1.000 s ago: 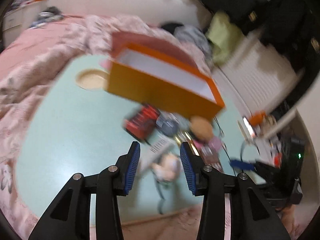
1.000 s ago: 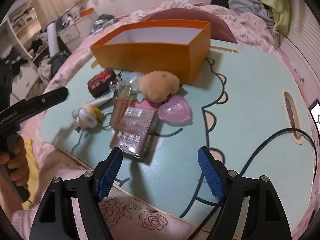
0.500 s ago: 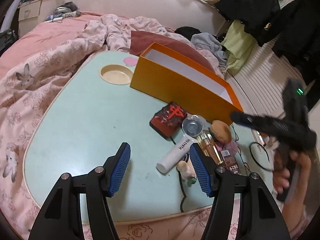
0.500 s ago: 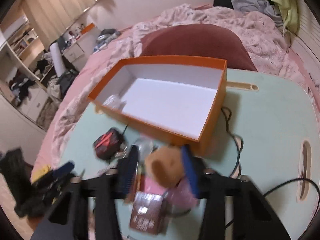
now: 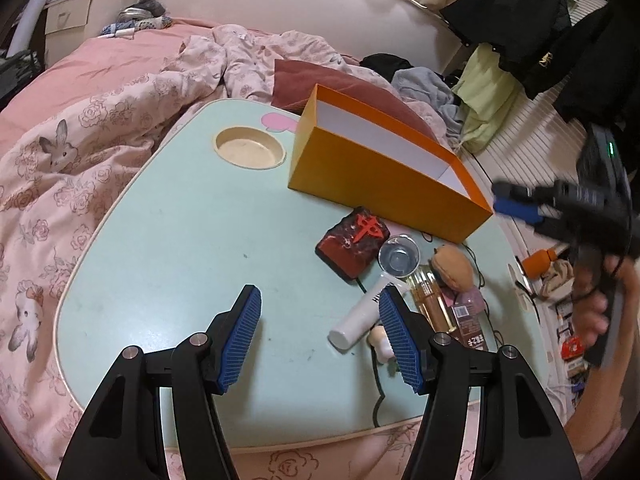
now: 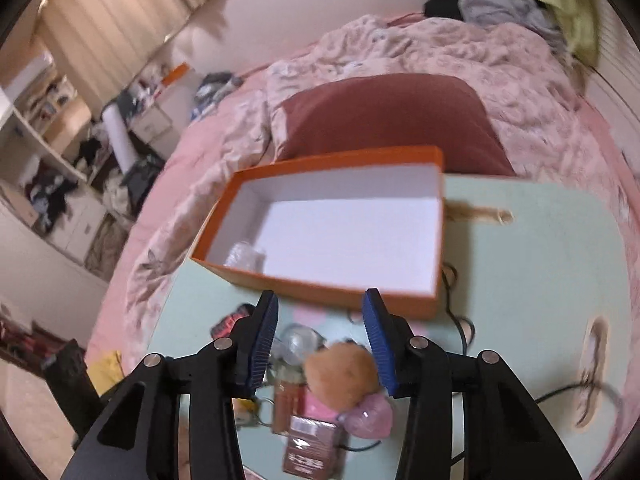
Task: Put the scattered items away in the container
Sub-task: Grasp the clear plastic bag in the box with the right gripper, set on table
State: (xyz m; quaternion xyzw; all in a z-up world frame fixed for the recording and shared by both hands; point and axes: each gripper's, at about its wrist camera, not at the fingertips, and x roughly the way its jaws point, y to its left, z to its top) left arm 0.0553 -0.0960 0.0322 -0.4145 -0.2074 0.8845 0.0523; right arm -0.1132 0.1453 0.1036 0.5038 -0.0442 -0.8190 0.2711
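Note:
An open orange box [image 5: 384, 176] with a white inside stands at the back of the pale green table [image 5: 180, 264]. In front of it lie a red-and-black block [image 5: 352, 240], a small glass [image 5: 399, 258], a white tube [image 5: 362, 318], a tan plush [image 5: 452, 266], an amber bottle [image 5: 430, 304] and a brown pack [image 5: 470, 326]. My left gripper [image 5: 320, 336] hovers open and empty, left of the tube. My right gripper [image 6: 320, 340] hangs above the plush [image 6: 340, 376], in front of the box [image 6: 336, 236]. Its jaws are opening with nothing held.
A clear crumpled item [image 6: 244, 256] lies in the box's left corner. A pink heart-shaped case [image 6: 366, 416] and a black cable [image 6: 460, 320] lie on the table. The table has a round cup recess [image 5: 250, 154]. Pink bedding [image 5: 100, 120] and a maroon cushion [image 6: 384, 120] surround it.
My right gripper rose from low over the pack and plush toward the box, and its jaws came in from wide. The left wrist view went from blurred to steady.

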